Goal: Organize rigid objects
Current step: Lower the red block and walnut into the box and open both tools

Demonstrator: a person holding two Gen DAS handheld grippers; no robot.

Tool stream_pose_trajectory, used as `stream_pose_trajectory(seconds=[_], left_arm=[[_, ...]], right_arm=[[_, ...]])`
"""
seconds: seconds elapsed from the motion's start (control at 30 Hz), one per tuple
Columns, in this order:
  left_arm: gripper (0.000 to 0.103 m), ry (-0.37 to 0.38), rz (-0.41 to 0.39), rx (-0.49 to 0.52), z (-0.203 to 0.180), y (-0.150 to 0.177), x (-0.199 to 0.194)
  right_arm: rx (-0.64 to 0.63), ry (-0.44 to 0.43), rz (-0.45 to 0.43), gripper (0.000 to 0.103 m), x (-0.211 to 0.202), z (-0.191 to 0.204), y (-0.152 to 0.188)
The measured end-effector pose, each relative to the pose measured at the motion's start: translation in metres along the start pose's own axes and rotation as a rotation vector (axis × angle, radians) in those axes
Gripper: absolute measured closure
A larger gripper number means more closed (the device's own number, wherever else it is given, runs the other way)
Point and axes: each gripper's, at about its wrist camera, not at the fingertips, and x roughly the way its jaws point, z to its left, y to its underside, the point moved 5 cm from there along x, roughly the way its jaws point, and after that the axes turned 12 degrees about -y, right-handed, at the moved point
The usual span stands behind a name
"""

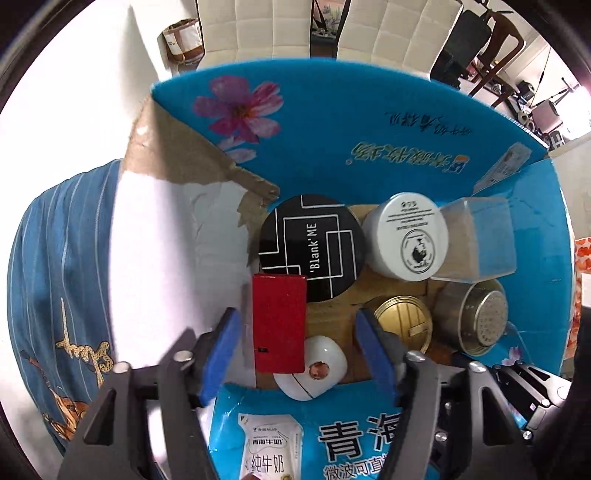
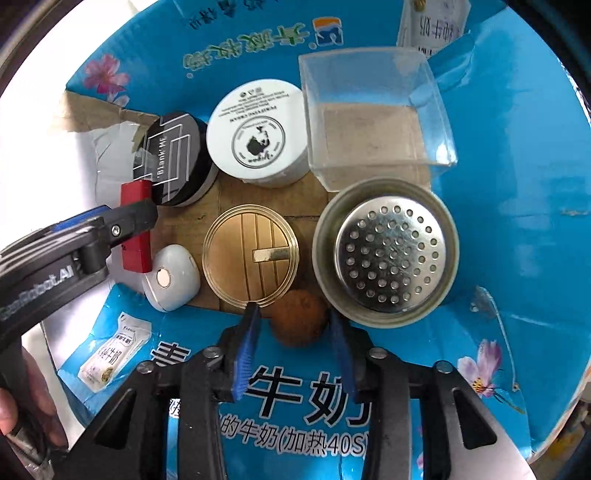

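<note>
An open blue milk carton box [image 1: 332, 122] [image 2: 517, 229] holds the objects. A red flat case [image 1: 279, 321] [image 2: 136, 225] lies at the box's left edge, between the open fingers of my left gripper [image 1: 299, 354], not clamped. Beside it lie a white egg-shaped piece [image 1: 314, 365] [image 2: 171, 277], a black "Blank ME" compact [image 1: 312, 245] [image 2: 177, 158], a white cream jar [image 1: 406, 236] [image 2: 258, 129], a gold lid [image 1: 404, 325] [image 2: 250, 254], a perforated steel cup [image 1: 476, 317] [image 2: 388, 254] and a clear plastic tub [image 1: 476, 240] [image 2: 373, 118]. My right gripper [image 2: 295, 328] is open around a brown walnut [image 2: 299, 317].
The box sits on a white surface [image 1: 159, 229]. A blue patterned cloth [image 1: 59, 277] lies to the left. White chairs [image 1: 255, 29] and dark furniture [image 1: 491, 48] stand behind. A torn cardboard flap [image 1: 177, 147] is at the box's left side.
</note>
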Motion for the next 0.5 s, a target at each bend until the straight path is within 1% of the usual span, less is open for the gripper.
stream_pose_trajectory(seconds=[0.03,0.07,0.1,0.17,0.23,0.33,0.37,0.4,0.43,0.47,0.5], left_arm=[[0.023,-0.002,-0.013,-0.009,0.001,0.002,-0.005],[0.016,0.002,-0.023,-0.016,0.003,0.004,-0.01],[0.013,0.003,-0.029,-0.023,0.005,0.006,-0.014],[0.001,-0.004,-0.029,-0.04,0.012,0.012,-0.02],[0.0,-0.002,-0.045,-0.06,0.017,0.015,-0.029],[0.0,0.007,-0.062,-0.078,0.027,0.017,-0.04],[0.0,0.0,-0.068,-0.08,0.03,0.018,-0.038],[0.0,-0.003,-0.076,-0.08,0.029,0.019,-0.04],[0.0,-0.005,-0.083,-0.08,0.028,0.02,-0.041],[0.0,-0.009,-0.084,-0.082,0.028,0.022,-0.041],[0.0,-0.01,-0.084,-0.082,0.027,0.024,-0.04]], right_arm=[[-0.001,-0.005,-0.002,0.056,-0.001,0.001,0.0],[-0.001,-0.004,-0.005,0.055,-0.004,0.002,0.002],[-0.004,-0.001,-0.008,0.055,-0.007,0.004,0.003],[-0.008,0.004,-0.019,0.054,-0.014,0.005,0.007],[-0.015,0.019,-0.033,0.047,-0.023,0.005,0.012],[-0.035,0.063,-0.072,0.042,-0.042,0.006,0.013],[-0.04,0.085,-0.085,0.039,-0.051,0.008,0.014],[-0.045,0.102,-0.102,0.032,-0.058,0.008,0.014],[-0.047,0.125,-0.122,0.023,-0.063,0.007,0.014],[-0.049,0.147,-0.136,0.017,-0.071,0.004,0.016],[-0.046,0.159,-0.15,0.007,-0.074,0.002,0.015]])
